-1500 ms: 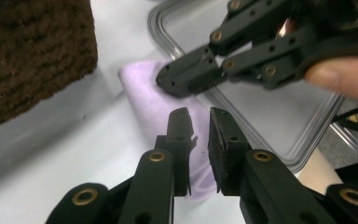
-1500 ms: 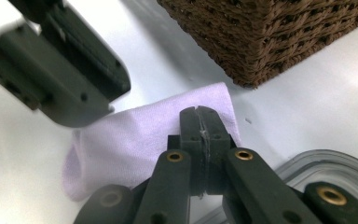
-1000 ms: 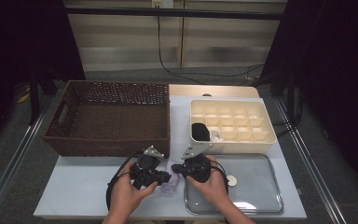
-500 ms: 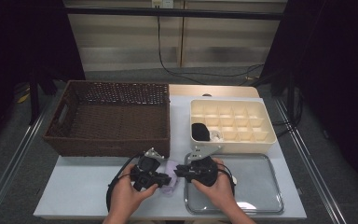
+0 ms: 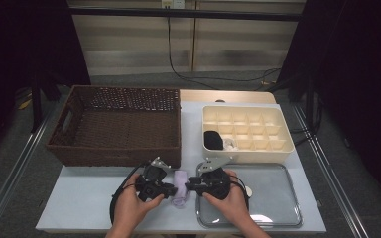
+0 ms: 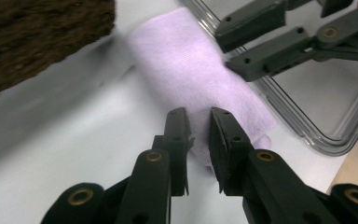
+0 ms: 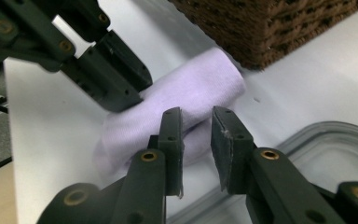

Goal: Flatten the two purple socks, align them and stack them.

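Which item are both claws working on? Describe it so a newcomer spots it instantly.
Start at the big brown wicker basket on the white table. Just in front of its near right corner, left of the clear tray, lies a folded lilac sock. It is the only pastel, soft thing there, between two black claws.

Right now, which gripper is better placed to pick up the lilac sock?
Probably the left gripper: its slightly parted jaws already meet the lilac sock's near edge, while the right gripper reaches its side.

Count: 1 lilac folded sock (image 5: 180, 182), 1 wicker basket (image 5: 116, 148), 1 cream compartment box (image 5: 283, 148), 1 clear tray (image 5: 278, 196), 2 claws: left claw (image 5: 172, 189), right claw (image 5: 190, 186), 1 bench (image 5: 79, 198).
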### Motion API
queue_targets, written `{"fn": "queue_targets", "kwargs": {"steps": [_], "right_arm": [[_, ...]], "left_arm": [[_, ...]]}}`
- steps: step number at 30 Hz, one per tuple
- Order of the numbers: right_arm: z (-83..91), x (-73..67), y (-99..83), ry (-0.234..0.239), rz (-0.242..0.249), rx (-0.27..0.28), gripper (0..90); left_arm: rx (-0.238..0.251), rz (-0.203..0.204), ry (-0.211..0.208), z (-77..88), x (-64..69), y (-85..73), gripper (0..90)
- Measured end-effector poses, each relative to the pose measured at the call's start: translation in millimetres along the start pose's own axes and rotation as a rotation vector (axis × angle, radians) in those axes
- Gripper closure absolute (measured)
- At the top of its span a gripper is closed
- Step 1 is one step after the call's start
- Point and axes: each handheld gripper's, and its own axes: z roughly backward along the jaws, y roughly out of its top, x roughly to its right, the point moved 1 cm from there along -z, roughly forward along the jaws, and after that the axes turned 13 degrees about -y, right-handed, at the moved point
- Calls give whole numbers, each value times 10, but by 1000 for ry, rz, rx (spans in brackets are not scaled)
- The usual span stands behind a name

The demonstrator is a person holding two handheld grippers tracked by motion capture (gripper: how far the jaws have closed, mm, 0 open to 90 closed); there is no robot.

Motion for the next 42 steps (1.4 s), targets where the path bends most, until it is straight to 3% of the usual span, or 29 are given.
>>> {"fn": "queue_targets", "kwargs": {"steps": [4, 11, 15, 18, 21, 27, 35, 42], "right_arm": [[-8, 41, -27, -12, -16, -10, 739], [122, 51, 83, -11, -39, 30, 720], [41, 19, 77, 1, -53, 8, 704], [-45, 19, 38, 3, -57, -11, 703], [-51, 36, 35, 2, -69, -11, 694], [-31, 44, 17, -2, -102, -21, 627], [-84, 128, -49, 26, -228, -63, 544], [-169, 154, -51, 79, -296, -89, 574]], "left_arm": [[16, -1, -2, -6, 31, 21, 747], [43, 10, 0, -35, 48, 40, 745], [48, -4, 3, -37, 57, 43, 736], [32, -14, 19, 24, 49, 35, 726], [22, -3, 70, 105, -9, 4, 759], [-44, -7, 51, -45, -7, -58, 780], [-41, -24, 20, -64, 92, -40, 801], [-53, -28, 21, -62, 69, -52, 793]]}}
